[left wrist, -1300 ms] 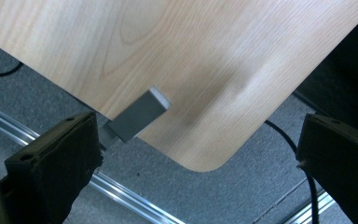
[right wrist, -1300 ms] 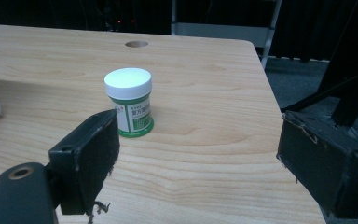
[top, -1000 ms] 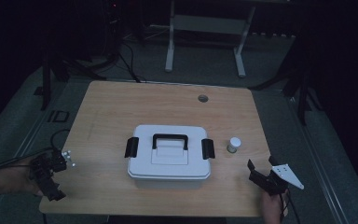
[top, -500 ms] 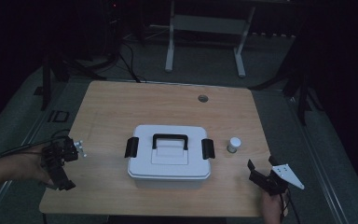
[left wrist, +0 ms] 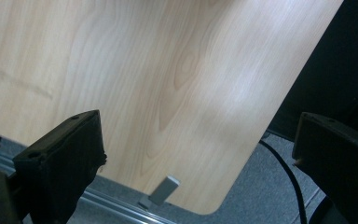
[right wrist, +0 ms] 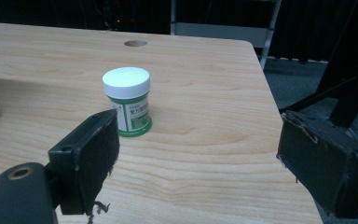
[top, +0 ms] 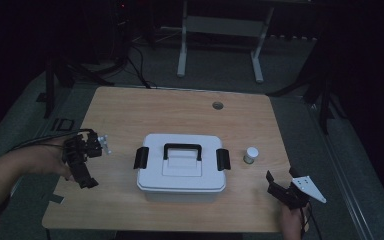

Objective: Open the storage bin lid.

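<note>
A closed white box (top: 181,168) sits mid-table; a capped green jar (right wrist: 128,101) stands right of it. Both the left gripper (top: 81,159) and right gripper (top: 282,190) gape wide, holding nothing.

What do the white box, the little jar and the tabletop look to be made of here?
White box: likely moulded plastic, matte, with rounded edges, black clip latches and a black handle. Little jar: probably plastic, with a smooth white screw-type cap, a green body and a printed label. Tabletop: light wood or wood-look laminate, with visible grain and a soft sheen; which one is unclear.
</note>
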{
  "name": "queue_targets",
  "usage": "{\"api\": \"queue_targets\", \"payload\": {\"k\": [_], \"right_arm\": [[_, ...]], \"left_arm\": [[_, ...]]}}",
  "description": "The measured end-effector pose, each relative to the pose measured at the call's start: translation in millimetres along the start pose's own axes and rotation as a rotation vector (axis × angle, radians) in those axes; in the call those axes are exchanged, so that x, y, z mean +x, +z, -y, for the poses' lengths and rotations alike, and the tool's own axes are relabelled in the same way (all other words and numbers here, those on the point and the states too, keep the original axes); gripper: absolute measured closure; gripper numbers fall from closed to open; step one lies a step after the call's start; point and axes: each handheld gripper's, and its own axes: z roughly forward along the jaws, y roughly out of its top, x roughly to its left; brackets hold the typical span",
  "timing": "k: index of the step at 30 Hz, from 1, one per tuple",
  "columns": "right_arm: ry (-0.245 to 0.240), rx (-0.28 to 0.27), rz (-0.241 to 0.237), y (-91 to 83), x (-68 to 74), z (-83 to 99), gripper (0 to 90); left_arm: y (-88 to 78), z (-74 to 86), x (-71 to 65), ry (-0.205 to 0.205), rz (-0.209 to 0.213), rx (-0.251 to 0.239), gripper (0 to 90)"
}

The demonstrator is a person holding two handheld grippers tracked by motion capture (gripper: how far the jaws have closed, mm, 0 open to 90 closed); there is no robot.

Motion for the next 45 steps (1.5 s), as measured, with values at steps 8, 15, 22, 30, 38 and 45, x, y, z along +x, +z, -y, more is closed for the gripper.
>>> {"api": "queue_targets", "payload": {"k": [8,15,22,30,38,45], "right_arm": [[-0.004,0.002,-0.003,0.3,-0.2,-0.1,12.5],[0.000,0.002,-0.006,0.0,0.0,0.0,12.5],[-0.004,0.000,-0.009,0.0,-0.6,0.0,12.5],[0.012,0.002,-0.013,-0.4,-2.1,0.2,12.5],[0.023,-0.001,-0.020,-0.6,-3.5,0.2,12.5],[0.015,0.004,-0.023,-0.3,-3.0,0.1,12.5]], "left_arm": [[-9.8,-40.4,2.5,0.069,-0.008,-0.015,2.1],[-17.0,-78.4,4.6,0.127,0.008,-0.068,2.1],[-18.5,-114.5,1.5,0.179,-0.007,-0.067,2.1],[-18.2,-147.5,-3.5,0.235,-0.014,-0.078,2.2],[-11.4,-171.0,-7.7,0.293,-0.032,-0.095,13.1],[-13.4,-185.9,-7.9,0.306,-0.004,-0.122,27.5]]}}
